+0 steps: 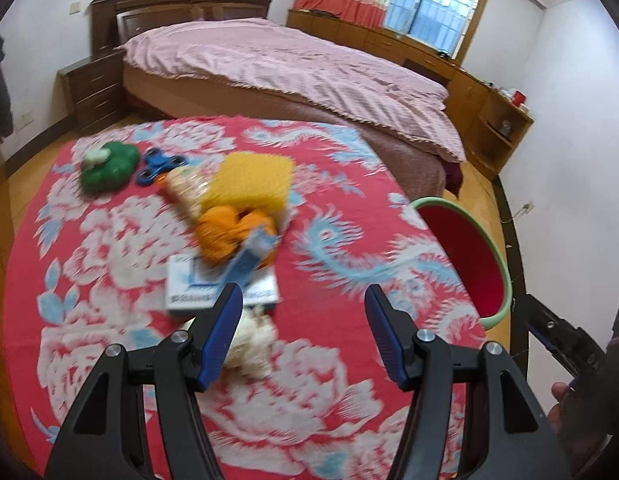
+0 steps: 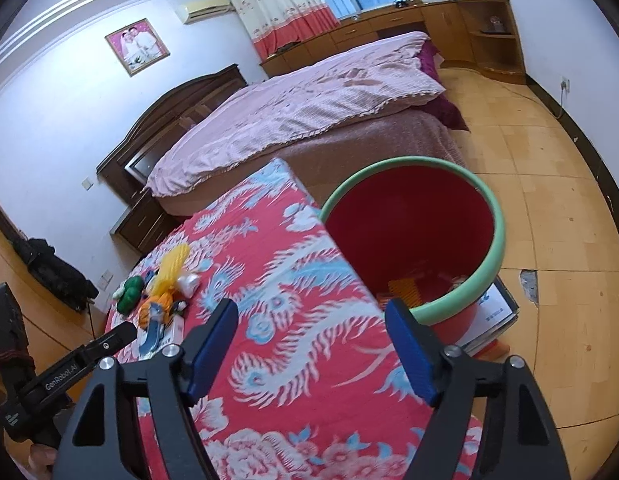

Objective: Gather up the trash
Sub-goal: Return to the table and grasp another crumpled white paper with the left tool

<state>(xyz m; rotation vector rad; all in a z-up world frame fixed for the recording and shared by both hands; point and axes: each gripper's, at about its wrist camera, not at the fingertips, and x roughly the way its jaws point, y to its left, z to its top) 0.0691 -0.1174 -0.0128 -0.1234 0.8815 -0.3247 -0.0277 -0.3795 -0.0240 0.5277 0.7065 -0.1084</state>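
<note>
1. The left gripper (image 1: 303, 300) has its blue-padded jaws standing well apart with nothing between them; they hang over the red flowered cloth (image 1: 329, 360) that covers the worktop.
2. Just past the left jaw lies a crumpled white wad (image 1: 253, 336), partly hidden by that jaw, touching the cloth.
3. Beyond the wad is a flat white box (image 1: 185, 284) with blue print, and a blue and white packet (image 1: 249, 256) lies tilted across it.
4. Farther along sits a heap: an orange piece (image 1: 221, 232), a yellow mesh sponge (image 1: 249, 180), a pale wrapper (image 1: 187, 188), then a blue spinner (image 1: 157, 164) and a green toy (image 1: 107, 166) near the far edge. The view is blurred, so finer detail cannot be told.
5. The right gripper (image 2: 311, 316) also holds nothing; its jaws are wide apart, above the cloth's edge and just beside the bin.
6. The red bin (image 2: 409, 220) with a green rim stands on the floor against the worktop's side; some yellow and orange scraps (image 2: 405, 290) lie in its bottom.
7. Under the bin sits a stack of flat white sheets (image 2: 493, 308).
8. In the right wrist view the left gripper shows at the lower left, pointing at the heap.
9. A bed (image 2: 309, 108) with pink covers stands behind the worktop, well apart from the bin.
</note>
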